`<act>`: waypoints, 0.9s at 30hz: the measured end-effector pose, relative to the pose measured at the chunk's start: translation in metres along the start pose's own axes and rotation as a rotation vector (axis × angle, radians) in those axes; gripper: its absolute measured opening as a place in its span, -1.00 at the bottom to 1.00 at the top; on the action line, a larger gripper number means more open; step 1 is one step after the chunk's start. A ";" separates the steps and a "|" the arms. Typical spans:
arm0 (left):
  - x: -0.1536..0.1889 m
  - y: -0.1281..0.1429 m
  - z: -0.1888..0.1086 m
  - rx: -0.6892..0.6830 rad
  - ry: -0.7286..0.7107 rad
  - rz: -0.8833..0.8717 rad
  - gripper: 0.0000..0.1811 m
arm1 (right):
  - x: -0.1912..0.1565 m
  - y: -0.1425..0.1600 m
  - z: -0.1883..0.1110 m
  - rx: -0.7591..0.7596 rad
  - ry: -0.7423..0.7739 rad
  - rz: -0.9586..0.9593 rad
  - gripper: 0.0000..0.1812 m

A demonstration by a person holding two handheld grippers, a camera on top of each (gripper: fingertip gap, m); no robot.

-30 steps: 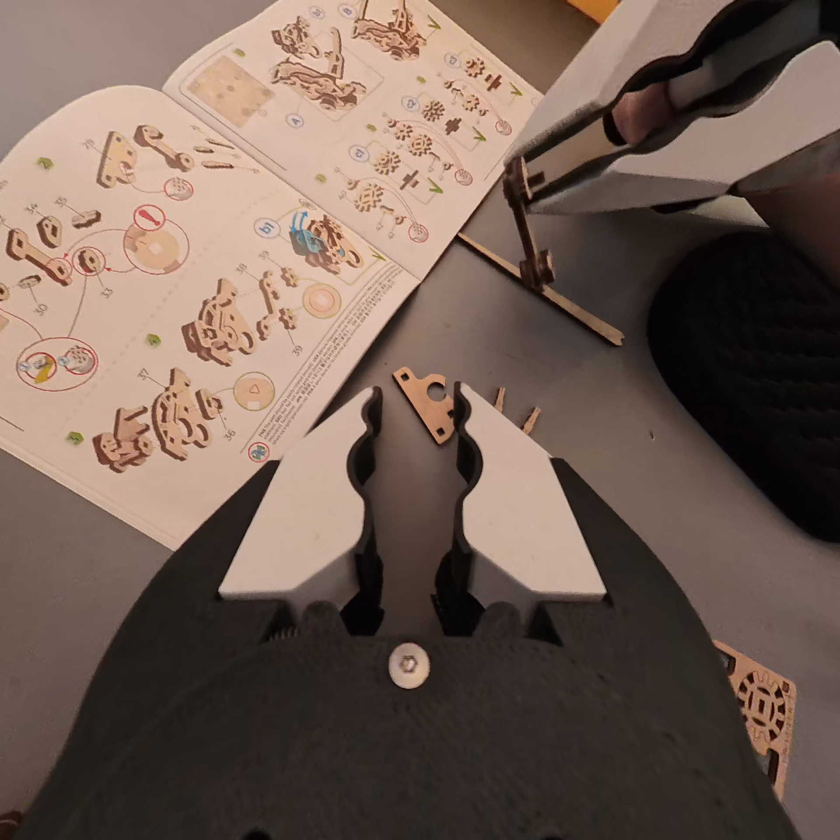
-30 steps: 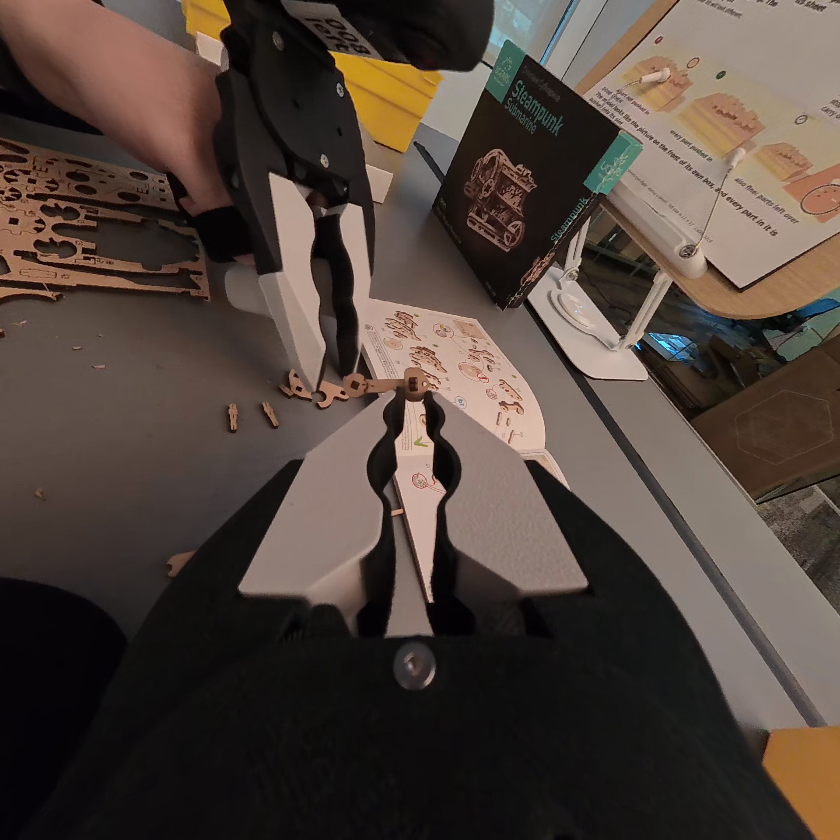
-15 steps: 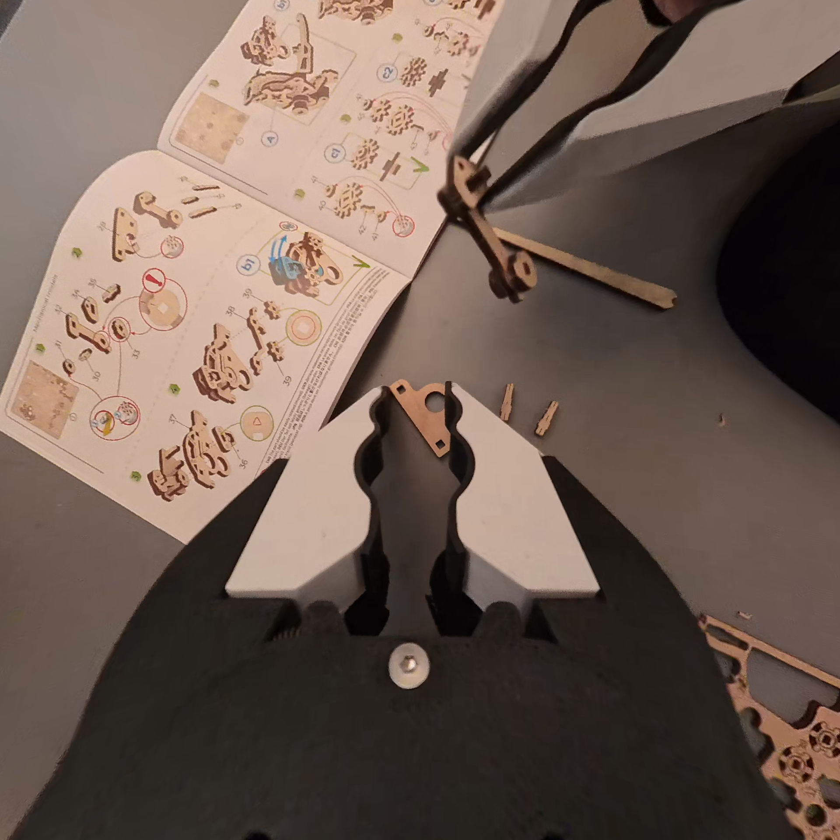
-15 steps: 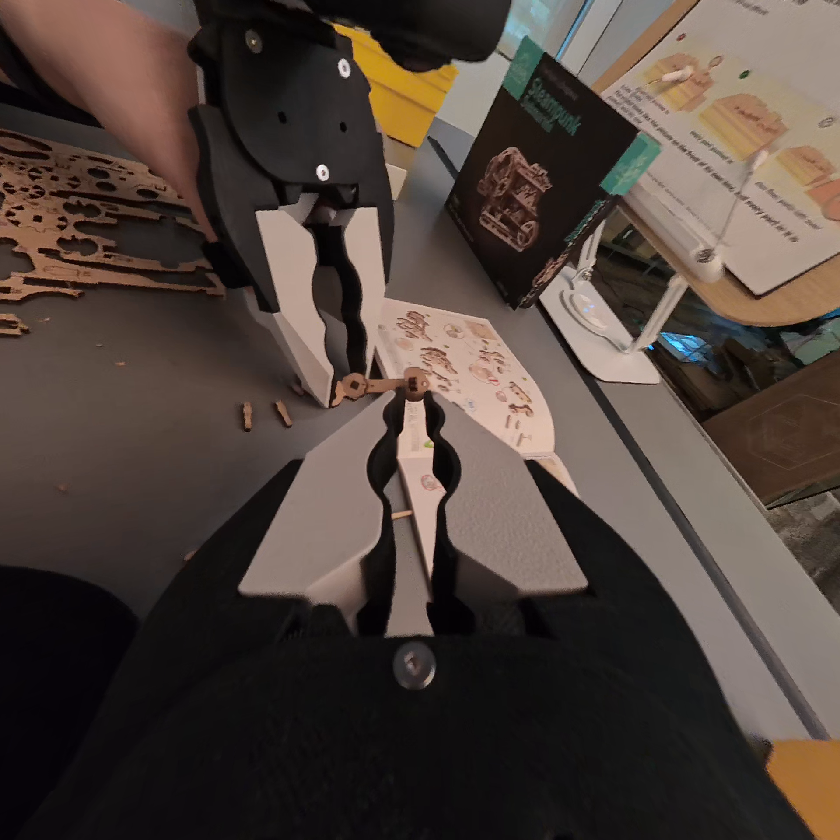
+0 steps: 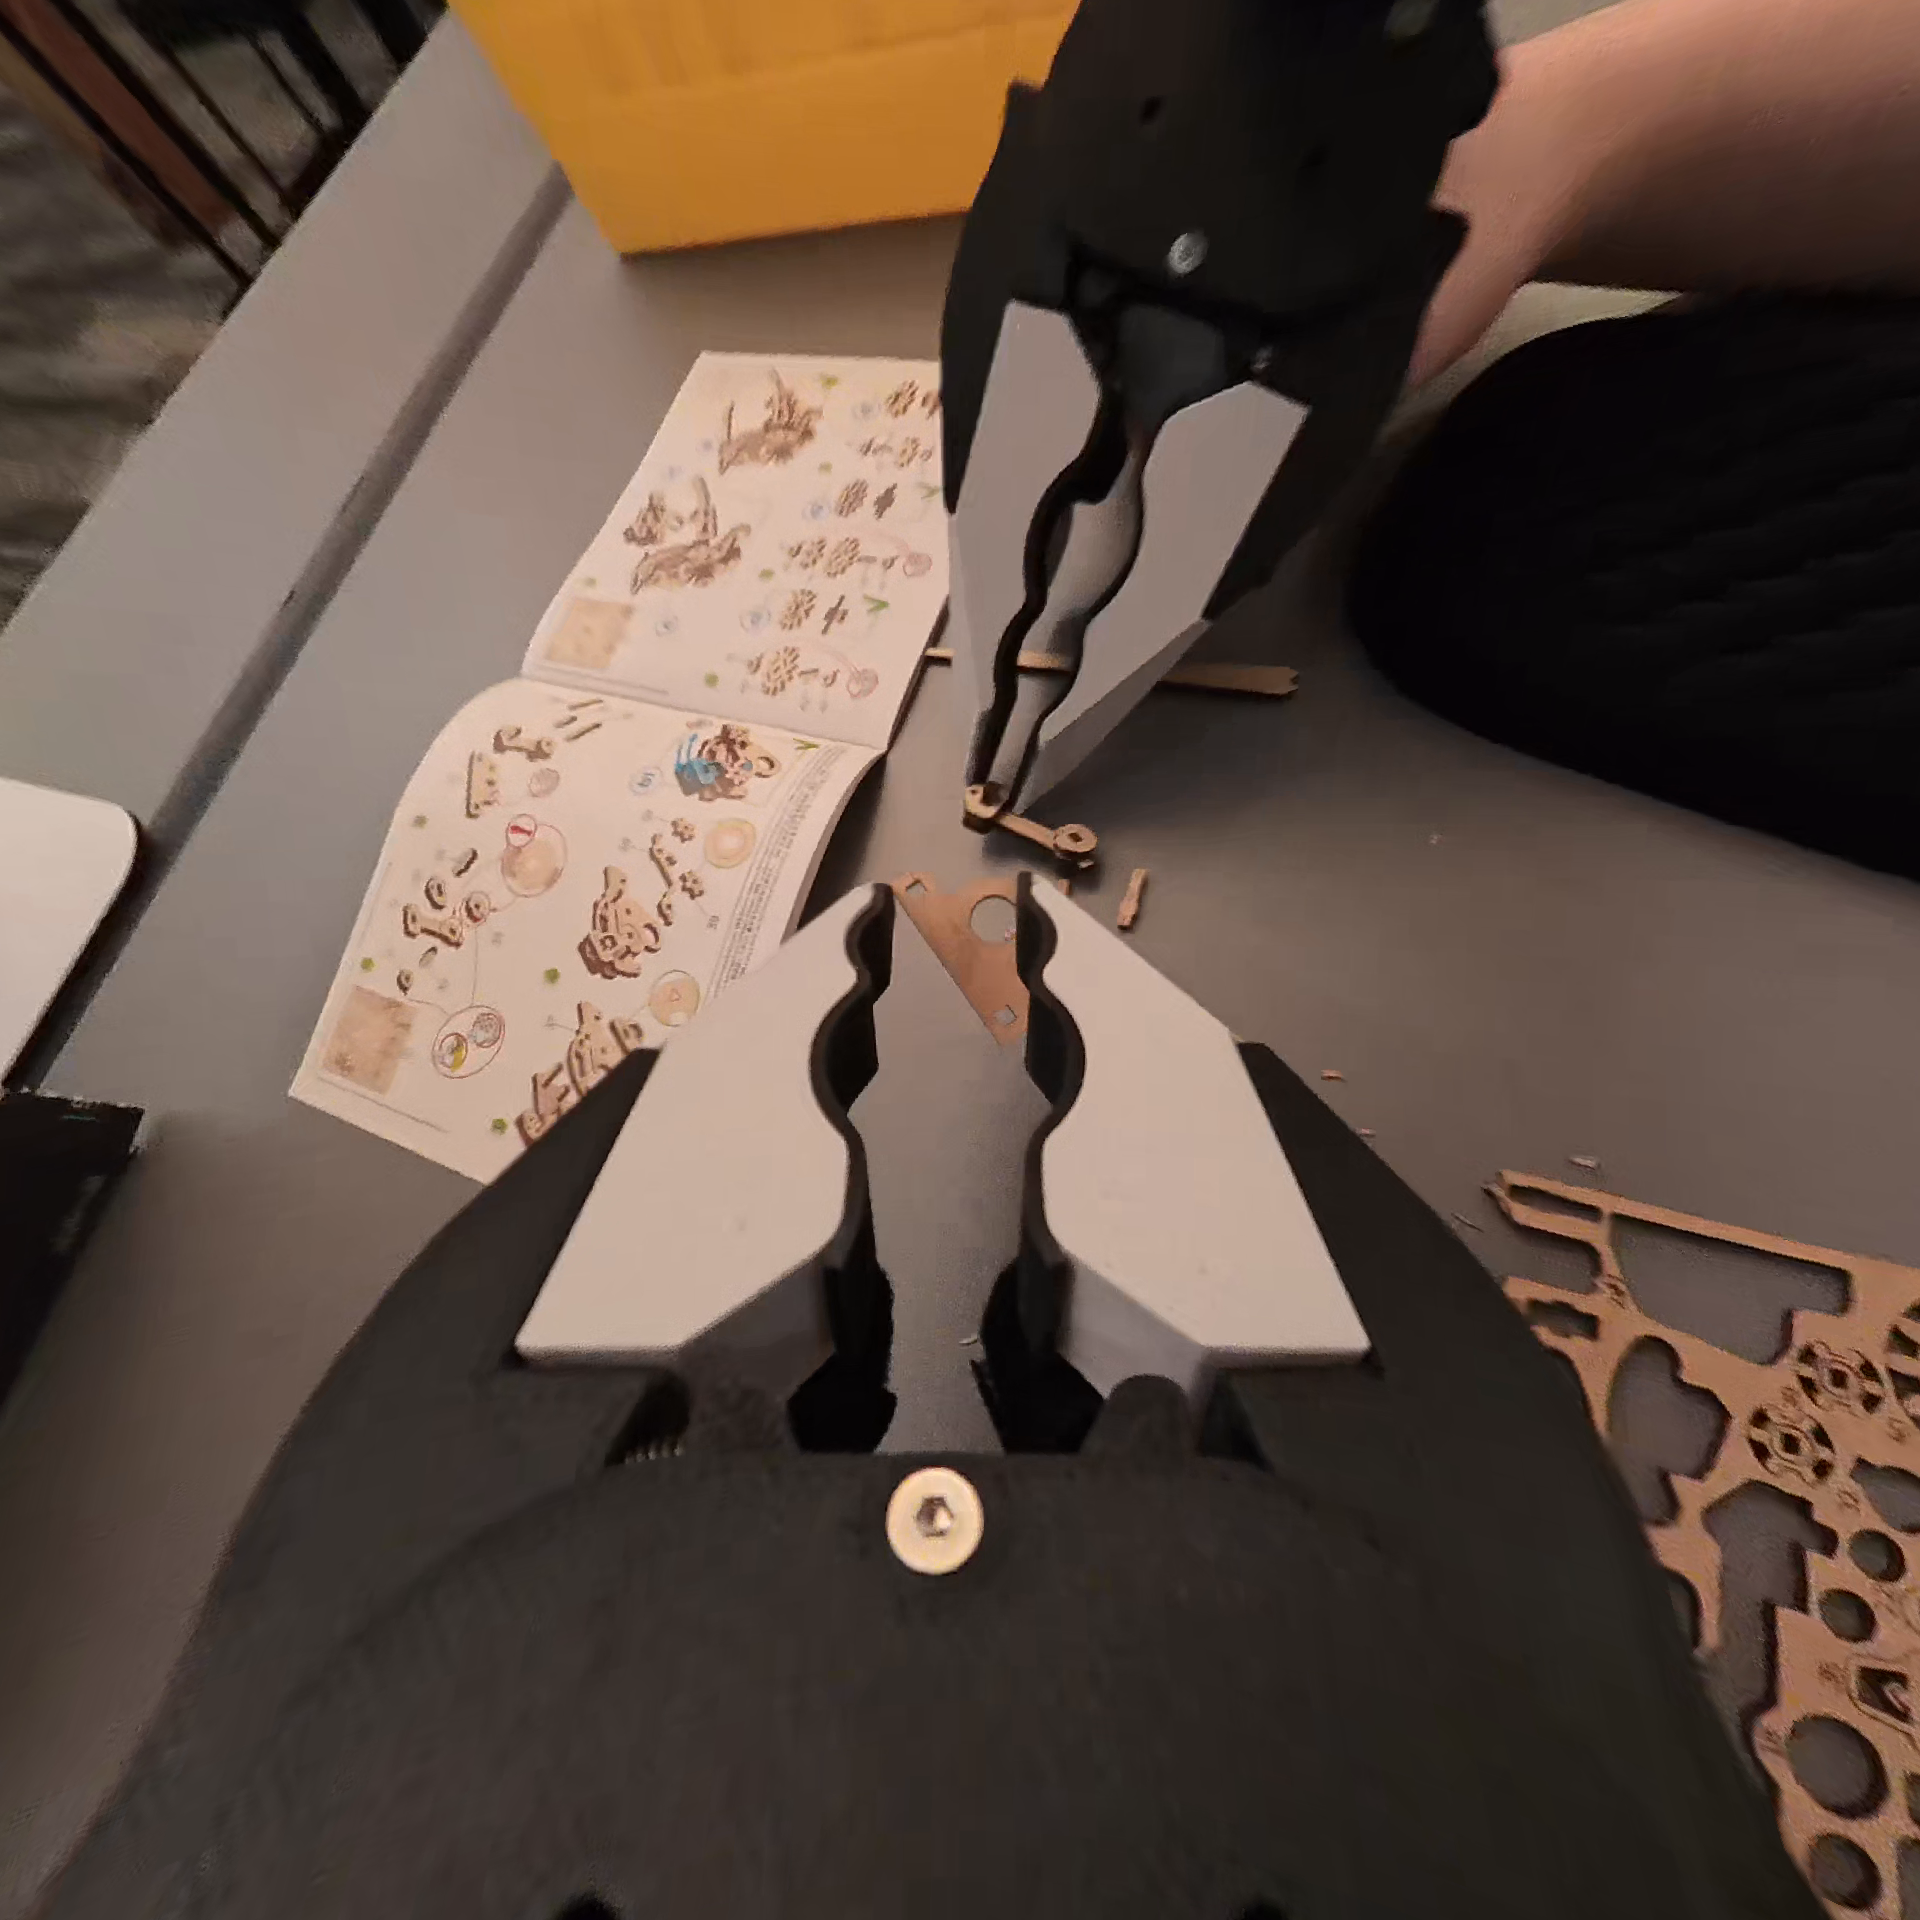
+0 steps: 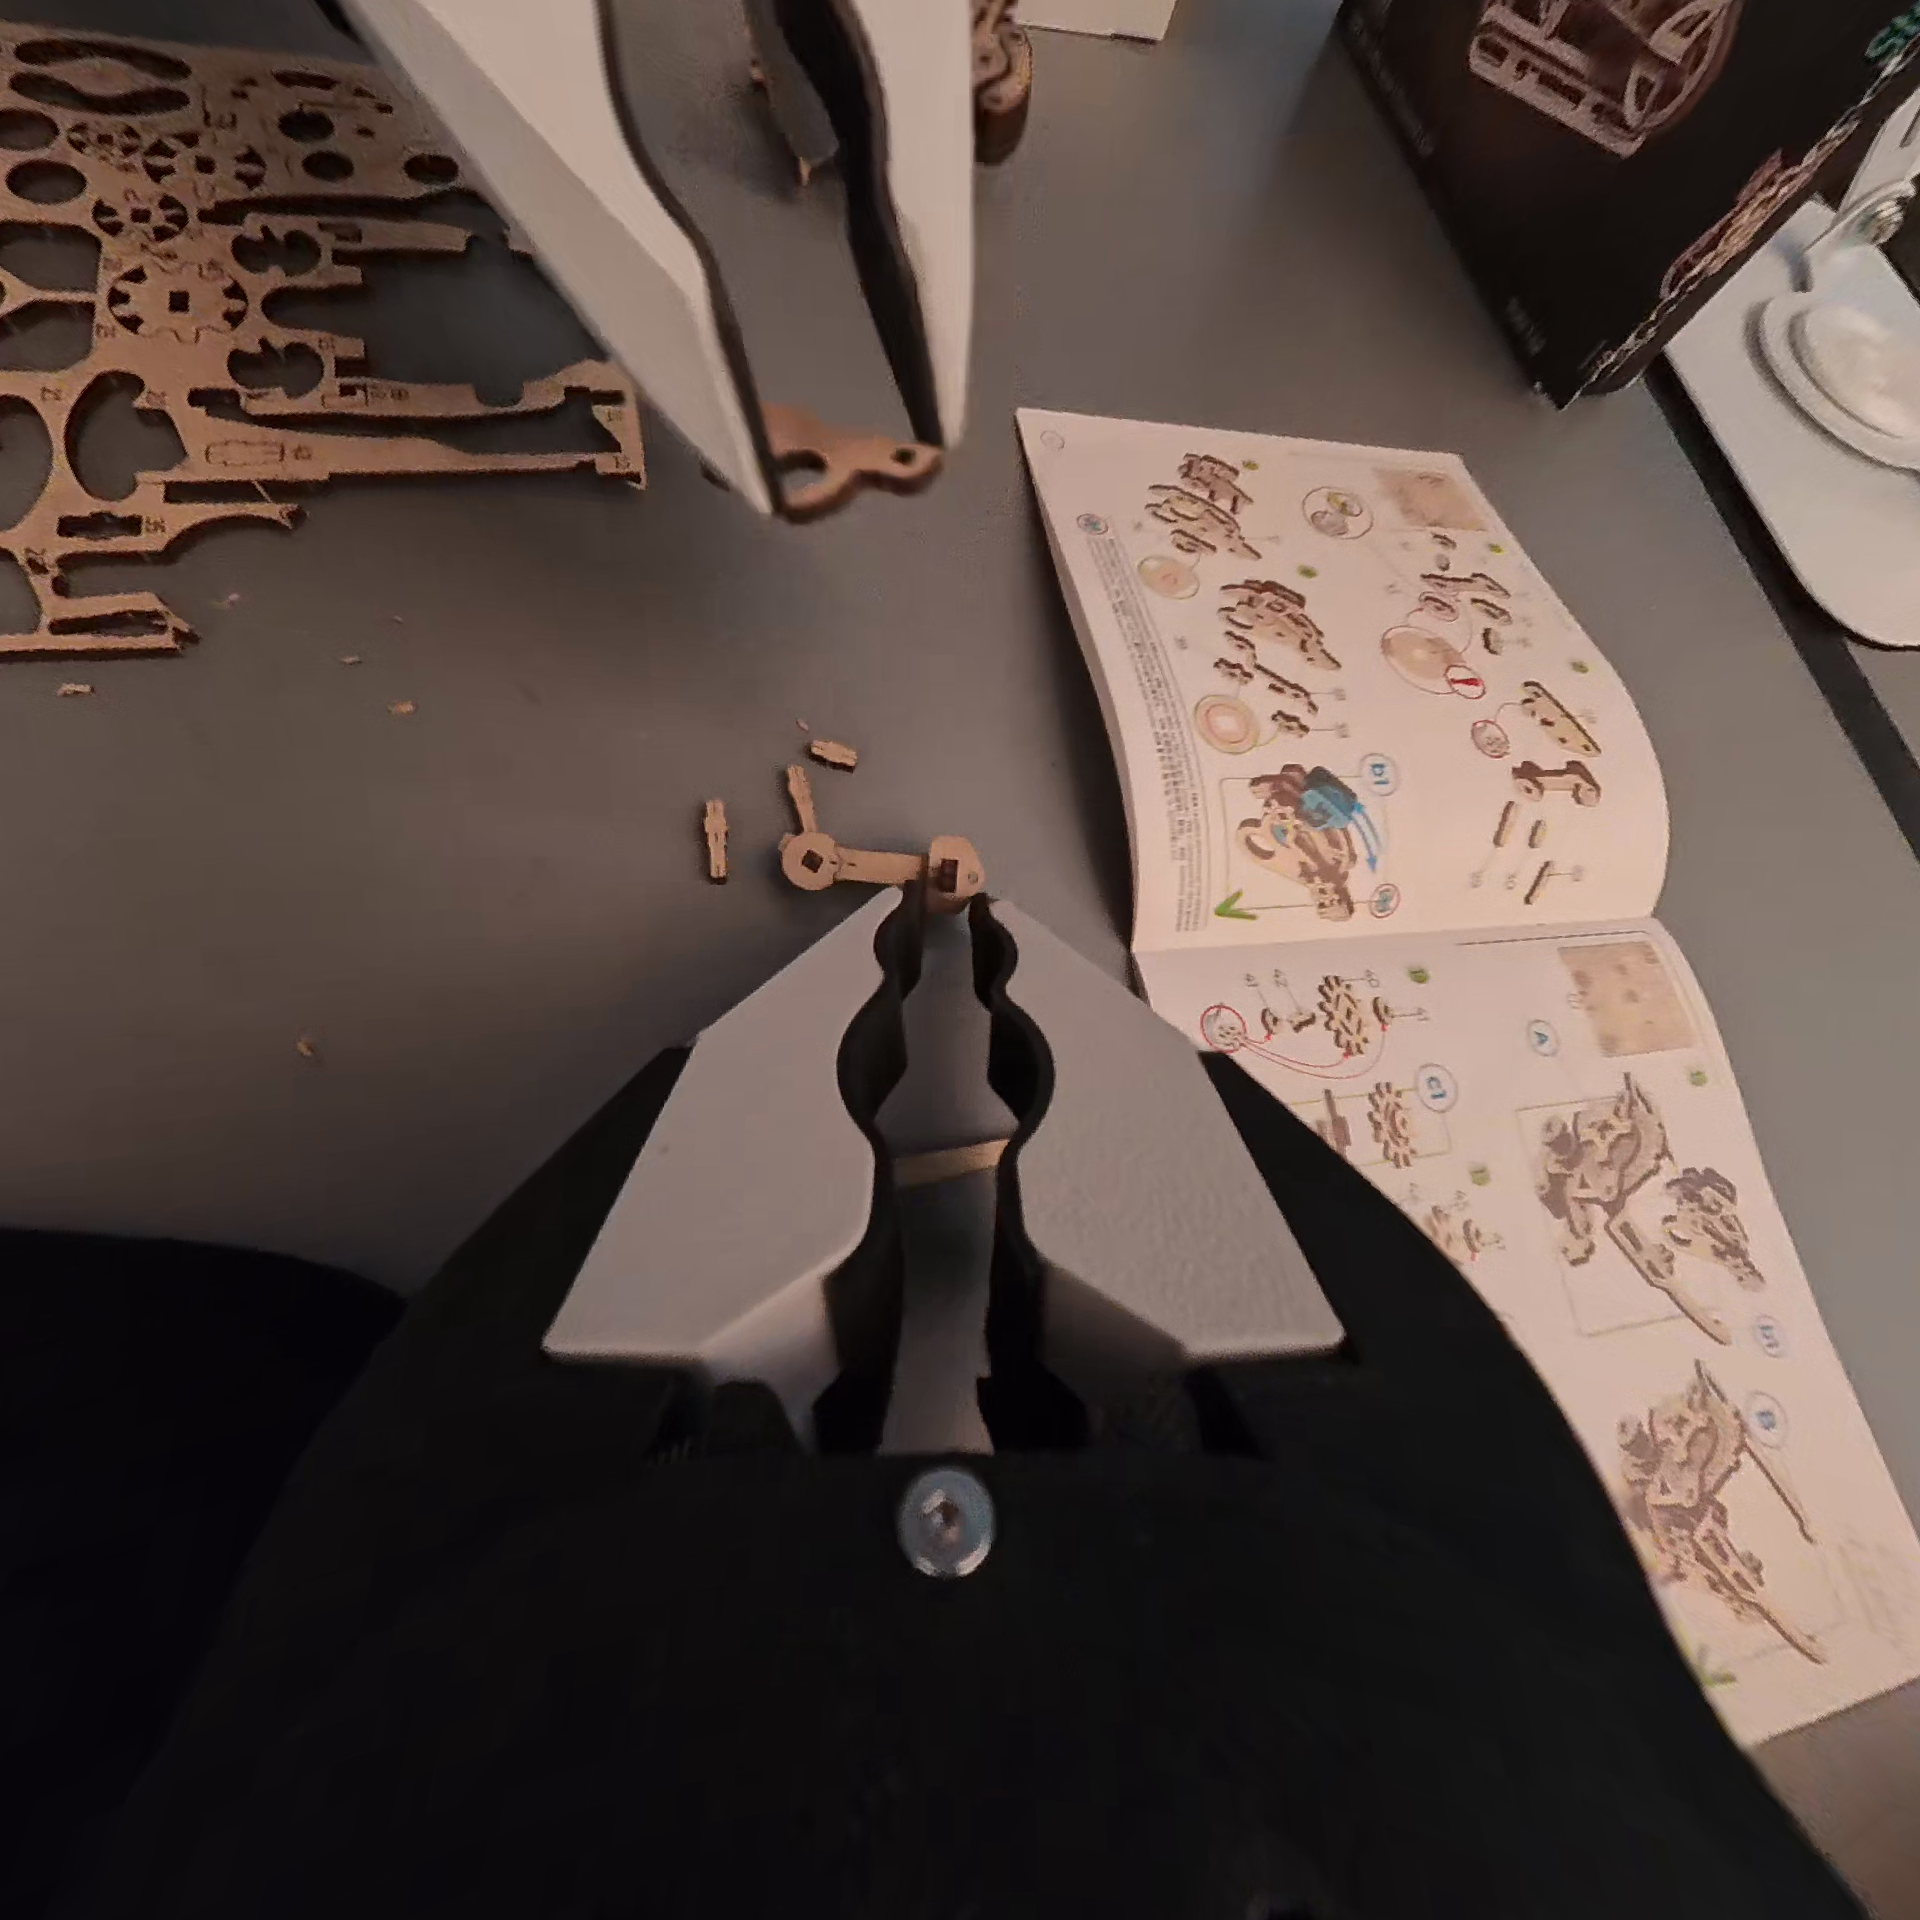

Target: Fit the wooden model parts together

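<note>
In the left wrist view, an open instruction booklet lies on the grey worktop towards the left, with a yellow box beyond it at the far edge. At the centre, the left gripper has its jaws parted, and a flat wooden plate with a round hole sits between the fingertips, against the right-hand one; whether it is gripped or only resting there cannot be told. Just past it, the right gripper points down at the worktop, its tips pinched on one end of a small wooden link arm whose other end reaches toward the plate. A small peg lies just beside the arm, and a long thin wooden strip lies behind the right gripper. Farther right, a cut-out wooden sheet lies flat at the edge of the frame. In the right wire view the same sheet is at the left, loose pegs are near the arm, and the booklet spreads to the right below a dark box.
</note>
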State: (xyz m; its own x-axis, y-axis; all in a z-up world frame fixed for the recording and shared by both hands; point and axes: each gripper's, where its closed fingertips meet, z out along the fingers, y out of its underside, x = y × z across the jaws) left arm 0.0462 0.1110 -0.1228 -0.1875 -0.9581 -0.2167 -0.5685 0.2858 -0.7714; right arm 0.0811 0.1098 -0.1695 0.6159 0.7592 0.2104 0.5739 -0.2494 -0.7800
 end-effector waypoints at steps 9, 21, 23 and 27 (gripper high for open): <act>0.010 -0.019 -0.016 0.171 0.054 -0.021 -0.76 | 0.005 -0.005 -0.006 0.041 0.021 -0.008 -0.80; 0.037 -0.096 -0.081 0.684 0.140 0.025 -0.77 | -0.036 -0.132 -0.095 0.835 -0.566 0.413 -0.56; 0.039 -0.101 -0.086 0.726 0.148 0.024 -0.77 | -0.044 -0.139 -0.097 0.862 -0.609 0.419 -0.53; 0.046 -0.109 -0.090 0.793 0.216 -0.017 -0.78 | -0.059 -0.150 -0.098 0.894 -0.707 0.447 -0.52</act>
State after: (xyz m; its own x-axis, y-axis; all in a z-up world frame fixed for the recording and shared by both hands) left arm 0.0273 0.0381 0.0057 -0.3800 -0.9138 -0.1436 0.1472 0.0935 -0.9847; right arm 0.0116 0.0436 -0.0069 0.0752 0.9412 -0.3293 -0.3574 -0.2829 -0.8901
